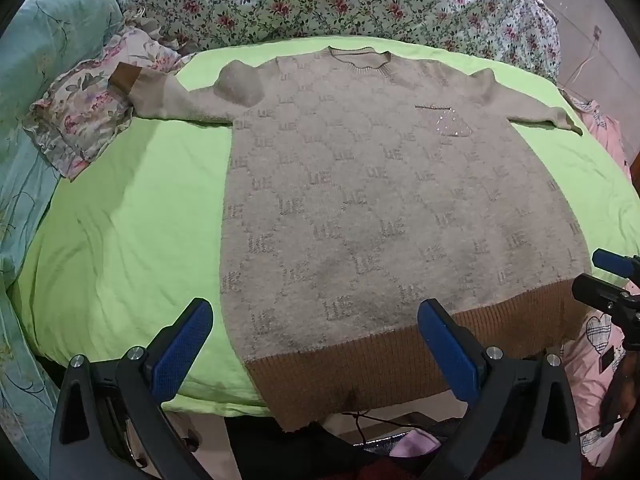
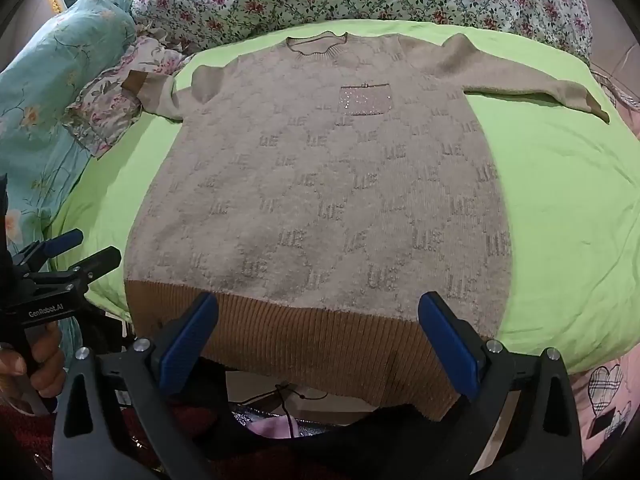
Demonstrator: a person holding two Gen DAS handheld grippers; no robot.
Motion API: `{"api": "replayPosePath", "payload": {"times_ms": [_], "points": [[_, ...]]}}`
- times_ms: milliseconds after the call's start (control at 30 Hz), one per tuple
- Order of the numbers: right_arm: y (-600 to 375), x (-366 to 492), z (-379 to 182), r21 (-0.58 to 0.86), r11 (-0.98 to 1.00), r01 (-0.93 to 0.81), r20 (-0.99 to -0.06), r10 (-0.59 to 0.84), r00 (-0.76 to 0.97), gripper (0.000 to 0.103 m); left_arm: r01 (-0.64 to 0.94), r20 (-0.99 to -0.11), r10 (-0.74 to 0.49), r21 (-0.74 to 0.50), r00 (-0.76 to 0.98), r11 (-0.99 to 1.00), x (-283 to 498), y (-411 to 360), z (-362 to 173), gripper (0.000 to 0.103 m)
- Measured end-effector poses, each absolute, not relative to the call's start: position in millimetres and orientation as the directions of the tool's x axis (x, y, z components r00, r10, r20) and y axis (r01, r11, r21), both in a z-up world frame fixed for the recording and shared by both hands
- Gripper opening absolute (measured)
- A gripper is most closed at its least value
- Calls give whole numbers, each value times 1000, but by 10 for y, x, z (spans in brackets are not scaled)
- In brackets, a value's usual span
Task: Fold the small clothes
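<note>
A beige knit sweater with a letter pattern, a sparkly chest pocket and a brown ribbed hem lies flat, face up, on a lime green sheet. Both sleeves are spread out sideways. It also shows in the right wrist view. My left gripper is open and empty, hovering over the hem's left part. My right gripper is open and empty over the hem's right part. Each gripper shows at the edge of the other's view: the right gripper and the left gripper.
A floral quilt is piled behind the sweater. A teal floral cover and a ruffled floral cloth lie at the left. Pink fabric lies at the right. The sheet's near edge drops off under the hem.
</note>
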State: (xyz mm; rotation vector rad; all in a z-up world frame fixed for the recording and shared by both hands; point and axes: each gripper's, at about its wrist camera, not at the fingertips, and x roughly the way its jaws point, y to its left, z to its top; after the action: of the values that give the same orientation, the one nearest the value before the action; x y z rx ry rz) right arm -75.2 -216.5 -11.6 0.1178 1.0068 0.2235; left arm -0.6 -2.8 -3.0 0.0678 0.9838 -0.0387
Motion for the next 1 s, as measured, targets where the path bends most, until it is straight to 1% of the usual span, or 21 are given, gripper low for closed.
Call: {"api": "replayPosePath", "payload": {"times_ms": [467, 767, 933, 1000], "points": [[-2193, -772, -157, 204, 970, -131, -817, 242, 524, 100, 72, -833, -18, 26, 553, 997, 105, 5, -44, 103], [-2183, -714, -112, 215, 968, -131, -811, 252, 528, 100, 75, -817, -52, -10, 575, 997, 40, -39, 25, 103], [-2173, -724, -89, 238, 961, -141, -796, 276, 539, 100, 75, -839, -2, 47, 544, 996, 44, -61, 18, 103], [-2168, -725, -89, 231, 963, -139, -801, 270, 535, 100, 76, -839, -1, 48, 544, 996, 46, -61, 19, 103]]}}
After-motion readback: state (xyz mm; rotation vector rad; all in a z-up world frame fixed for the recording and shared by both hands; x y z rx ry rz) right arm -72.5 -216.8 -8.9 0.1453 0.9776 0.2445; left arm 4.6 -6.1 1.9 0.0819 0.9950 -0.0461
